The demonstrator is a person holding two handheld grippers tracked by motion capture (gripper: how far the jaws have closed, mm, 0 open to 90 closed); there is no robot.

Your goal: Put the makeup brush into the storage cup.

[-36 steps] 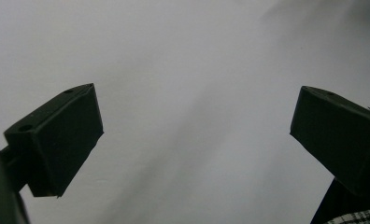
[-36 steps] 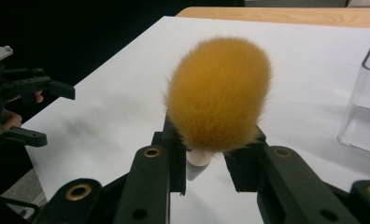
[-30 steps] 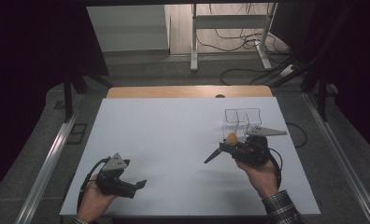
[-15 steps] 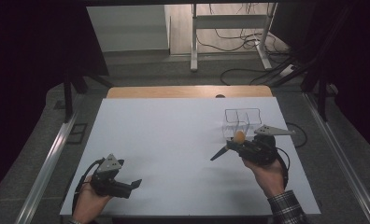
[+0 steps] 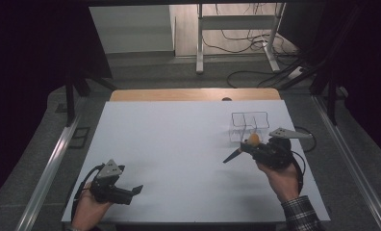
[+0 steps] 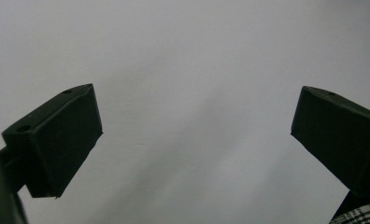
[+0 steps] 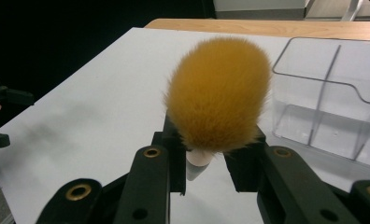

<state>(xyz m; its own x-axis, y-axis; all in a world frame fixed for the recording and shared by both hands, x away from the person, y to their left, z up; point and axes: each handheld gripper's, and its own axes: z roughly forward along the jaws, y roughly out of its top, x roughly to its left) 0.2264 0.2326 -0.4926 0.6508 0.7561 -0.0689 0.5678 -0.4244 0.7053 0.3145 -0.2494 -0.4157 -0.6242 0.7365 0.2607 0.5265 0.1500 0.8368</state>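
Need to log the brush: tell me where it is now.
The orange-bristled brush is clamped in the right gripper, on the table's right in the high view, just in front of the clear organizer.

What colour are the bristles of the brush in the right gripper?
Golden orange bristles, clearest in the right gripper view.

The black two-jaw left gripper (image 5: 136, 189) carries a grey three-cornered plate (image 5: 112, 169) and a black looping cable (image 5: 83, 183). The matching black right gripper (image 7: 207, 164) has brass-ringed screw holes (image 7: 151, 152) in its linkage. A plaid shirt cuff (image 5: 301, 215) covers the person's right wrist.
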